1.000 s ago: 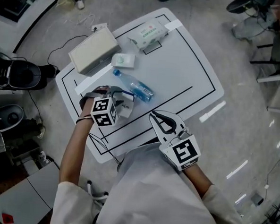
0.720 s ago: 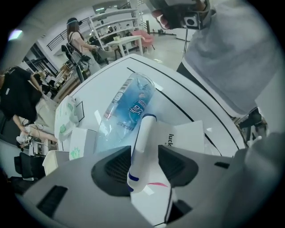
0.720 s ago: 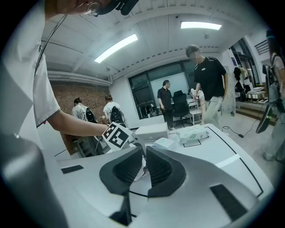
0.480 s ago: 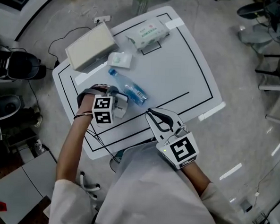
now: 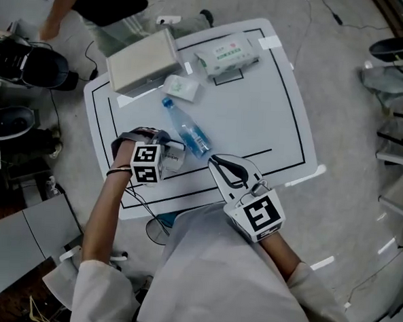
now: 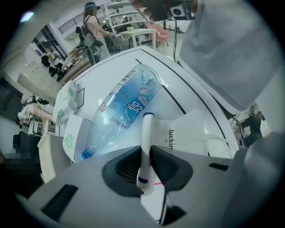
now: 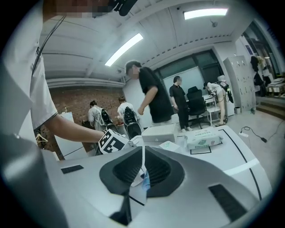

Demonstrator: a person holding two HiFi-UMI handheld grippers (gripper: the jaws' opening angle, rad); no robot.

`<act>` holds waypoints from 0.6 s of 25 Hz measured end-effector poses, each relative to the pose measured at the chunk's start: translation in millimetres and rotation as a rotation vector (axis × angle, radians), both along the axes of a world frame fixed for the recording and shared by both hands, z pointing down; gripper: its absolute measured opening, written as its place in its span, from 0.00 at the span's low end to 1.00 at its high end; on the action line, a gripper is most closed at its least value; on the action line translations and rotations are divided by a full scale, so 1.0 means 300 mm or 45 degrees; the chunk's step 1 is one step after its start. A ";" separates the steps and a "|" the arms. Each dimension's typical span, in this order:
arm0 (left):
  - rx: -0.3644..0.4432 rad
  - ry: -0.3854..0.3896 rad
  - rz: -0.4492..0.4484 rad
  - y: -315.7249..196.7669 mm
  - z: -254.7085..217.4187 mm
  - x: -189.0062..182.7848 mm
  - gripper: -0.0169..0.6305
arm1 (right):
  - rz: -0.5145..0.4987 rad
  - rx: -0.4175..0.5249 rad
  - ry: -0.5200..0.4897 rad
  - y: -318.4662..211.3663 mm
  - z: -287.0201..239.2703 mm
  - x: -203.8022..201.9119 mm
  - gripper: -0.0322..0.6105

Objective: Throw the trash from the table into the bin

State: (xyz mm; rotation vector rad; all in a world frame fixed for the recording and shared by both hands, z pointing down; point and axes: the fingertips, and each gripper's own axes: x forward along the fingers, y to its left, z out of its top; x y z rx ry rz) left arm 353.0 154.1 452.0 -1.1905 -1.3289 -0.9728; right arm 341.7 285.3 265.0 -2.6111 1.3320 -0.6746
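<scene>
My left gripper [image 5: 162, 156] points straight down at the table's near left. Its jaws have just been closing and now pinch the upper edge of a white paper bag [image 5: 175, 157] printed "luckin". In the left gripper view that edge [image 6: 146, 142] stands between the pads of my left gripper [image 6: 145, 165], with the rest of the bag [image 6: 189, 131] on the table behind. A clear water bottle [image 5: 187, 129] with a blue label lies just beyond the bag [image 6: 127, 107]. My right gripper [image 5: 223, 168] hovers over the near edge, shut and empty [image 7: 142, 171].
At the far side of the white table [image 5: 258, 119] lie a white box [image 5: 141, 61], a small green-printed packet [image 5: 182, 88] and a pack of wipes [image 5: 227, 54]. A person in black [image 5: 95, 1] stands at the far edge. Dark round containers [image 5: 12, 121] sit on the floor left.
The left gripper's jaws have closed on the bag's edge. The right gripper has shifted a little along the near edge. A person in black has come up to the table's far side.
</scene>
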 end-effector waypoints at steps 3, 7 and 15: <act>-0.011 0.010 -0.099 -0.008 -0.003 -0.002 0.13 | -0.051 0.019 -0.002 -0.003 0.009 0.020 0.09; -0.031 0.037 -0.225 -0.007 -0.007 -0.002 0.10 | -0.135 0.033 -0.032 -0.018 0.038 0.026 0.09; -0.127 0.102 -0.468 -0.024 -0.034 -0.027 0.10 | -0.267 0.034 -0.058 -0.087 0.067 0.027 0.09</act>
